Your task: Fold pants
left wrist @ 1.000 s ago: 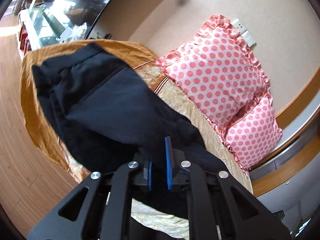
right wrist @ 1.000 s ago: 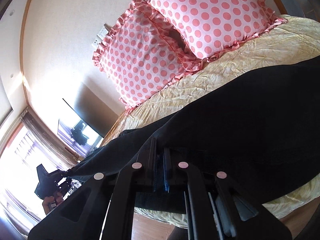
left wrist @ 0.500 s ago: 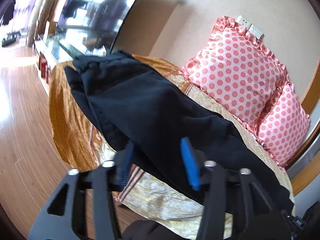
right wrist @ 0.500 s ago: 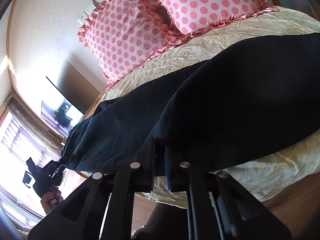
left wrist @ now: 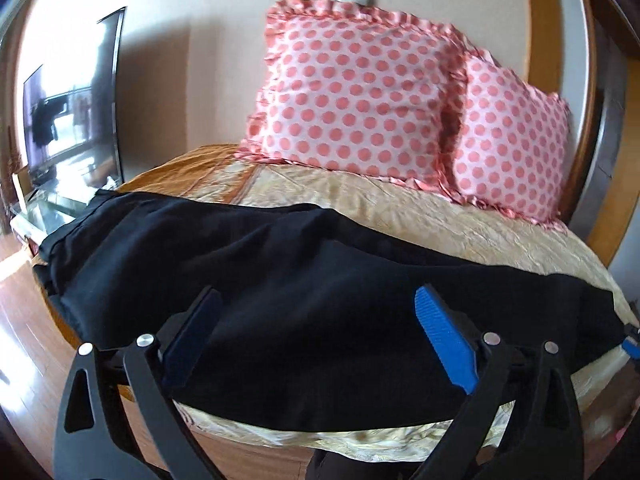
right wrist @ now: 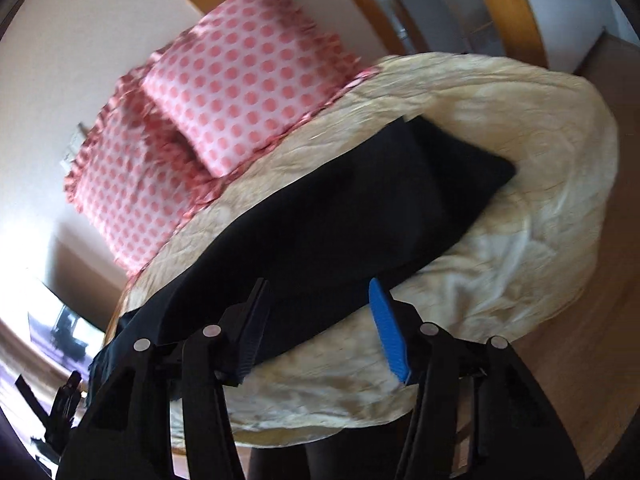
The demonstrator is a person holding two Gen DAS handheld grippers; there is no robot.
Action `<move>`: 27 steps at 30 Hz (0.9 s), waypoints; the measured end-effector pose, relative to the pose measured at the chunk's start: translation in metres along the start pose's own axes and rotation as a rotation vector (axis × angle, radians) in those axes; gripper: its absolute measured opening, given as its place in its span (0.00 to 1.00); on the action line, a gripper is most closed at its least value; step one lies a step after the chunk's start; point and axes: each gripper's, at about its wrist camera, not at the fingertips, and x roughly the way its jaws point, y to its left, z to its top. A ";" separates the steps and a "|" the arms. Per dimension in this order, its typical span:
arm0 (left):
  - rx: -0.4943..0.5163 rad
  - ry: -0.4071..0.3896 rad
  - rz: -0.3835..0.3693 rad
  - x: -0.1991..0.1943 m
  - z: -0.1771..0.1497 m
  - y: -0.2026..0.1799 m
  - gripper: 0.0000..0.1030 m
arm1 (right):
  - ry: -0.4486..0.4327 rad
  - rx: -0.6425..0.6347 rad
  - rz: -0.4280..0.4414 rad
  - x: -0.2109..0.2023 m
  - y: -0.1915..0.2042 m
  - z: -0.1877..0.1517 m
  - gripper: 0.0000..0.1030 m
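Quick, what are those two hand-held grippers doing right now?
Left hand-held gripper: open, just released the black fabric pants.
Right hand-held gripper: open, jaws just opening, holding nothing.

Landmark is the black pants [left wrist: 304, 280], stretched flat along the near edge of the bed [left wrist: 460, 216]. Behind them there's a wide strip of bare bedspread, plenty of room to reach over. Past that strip, two polka-dot pillows [left wrist: 360, 96] stand against the wall [left wrist: 192, 60] and block the back. Left of the pants, a TV [left wrist: 76, 92] and glass stand [left wrist: 48, 208] crowd that end. On the right end, bare bedspread wraps around the pants, then open wood floor [right wrist: 592, 328].
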 end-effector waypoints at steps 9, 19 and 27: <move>0.195 0.053 -0.075 0.029 -0.013 -0.078 0.97 | 0.001 -0.278 -0.214 0.028 0.008 0.015 0.52; 0.225 0.091 -0.092 0.038 -0.021 -0.092 0.98 | 0.050 -0.365 -0.211 0.035 0.013 0.004 0.24; 0.241 0.112 -0.094 0.041 -0.026 -0.096 0.98 | -0.060 -0.405 -0.312 0.026 0.014 0.031 0.22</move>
